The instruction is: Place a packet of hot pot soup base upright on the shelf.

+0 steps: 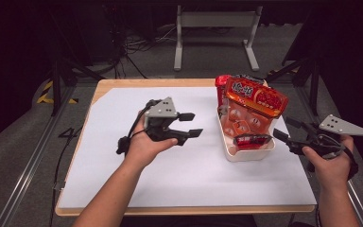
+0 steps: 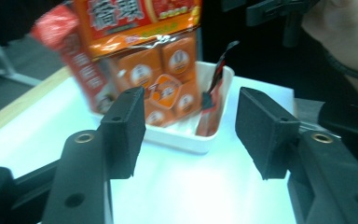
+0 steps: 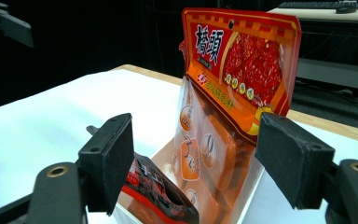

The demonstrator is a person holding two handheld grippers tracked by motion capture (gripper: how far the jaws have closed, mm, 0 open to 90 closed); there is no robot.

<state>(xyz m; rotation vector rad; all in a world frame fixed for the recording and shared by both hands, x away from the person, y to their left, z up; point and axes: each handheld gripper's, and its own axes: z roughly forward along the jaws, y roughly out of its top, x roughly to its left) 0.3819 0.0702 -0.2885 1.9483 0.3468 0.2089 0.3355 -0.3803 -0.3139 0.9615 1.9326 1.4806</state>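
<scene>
A white bin [image 1: 250, 155] stands on the right of the table and holds a tall orange snack bag [image 1: 253, 101], a red bag [image 1: 223, 85] behind it, and a small dark red packet [image 1: 251, 140] at its near end. My left gripper [image 1: 191, 124] hovers to the left of the bin, pointing at it, open with nothing between its jaws. My right gripper [image 1: 287, 128] is just right of the bin, open and empty too. The left gripper view has the orange bag [image 2: 163, 60] and packet [image 2: 213, 102] ahead of the left gripper [image 2: 189, 130]. The right gripper [image 3: 198, 158] faces the orange bag [image 3: 233, 84].
A white sheet [image 1: 170, 161] covers the wooden table [image 1: 123, 82]. A metal stand [image 1: 215, 35] and cables [image 1: 142, 45] lie on the floor beyond the far edge. Dark tripod legs [image 1: 307, 66] stand at the right rear.
</scene>
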